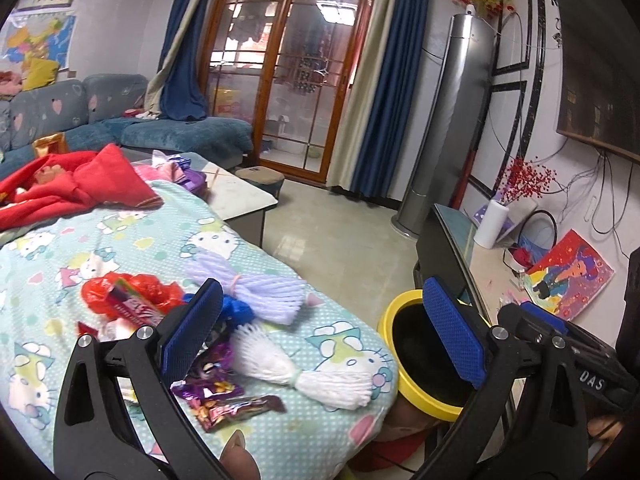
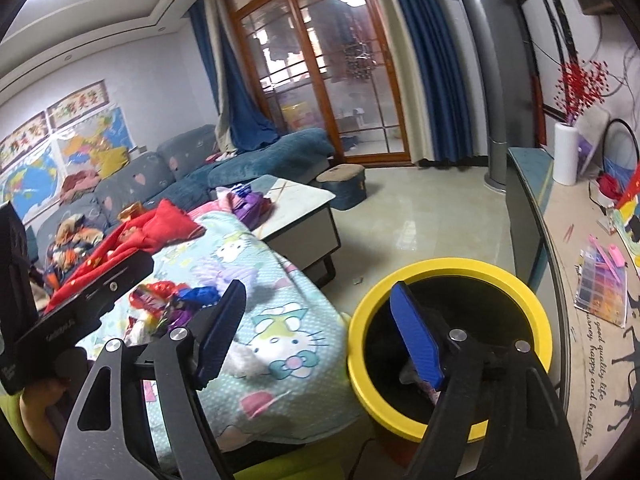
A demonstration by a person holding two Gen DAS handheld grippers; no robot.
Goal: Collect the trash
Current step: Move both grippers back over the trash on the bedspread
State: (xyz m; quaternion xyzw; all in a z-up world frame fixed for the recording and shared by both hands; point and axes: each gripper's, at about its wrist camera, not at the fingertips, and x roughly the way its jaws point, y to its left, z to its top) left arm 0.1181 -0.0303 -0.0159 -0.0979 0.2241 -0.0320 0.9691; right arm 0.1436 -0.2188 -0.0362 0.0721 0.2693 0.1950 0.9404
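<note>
A quilt (image 1: 120, 240) printed with cartoon cats covers the surface that fills the view left of and below the left gripper (image 1: 320, 328). To that gripper's right, just past the quilt's edge, stands a yellow-rimmed bin (image 1: 390, 322) with a black inside. The left gripper's blue-padded fingers are spread wide with nothing between them. Beyond and under its left finger lies the trash heap: a lilac foam net (image 1: 256, 284) farthest ahead, a white foam net (image 1: 304, 364) nearer and between the fingers, a red plastic bag (image 1: 132, 292) to the left, and a purple candy wrapper (image 1: 236, 404) closest in.

The right gripper (image 2: 320, 336) is likewise spread and empty; its right finger hangs over the mouth of the bin (image 2: 448, 270), its left finger over the quilt (image 2: 280, 344), with the trash heap (image 2: 172, 300) ahead to its left.
</note>
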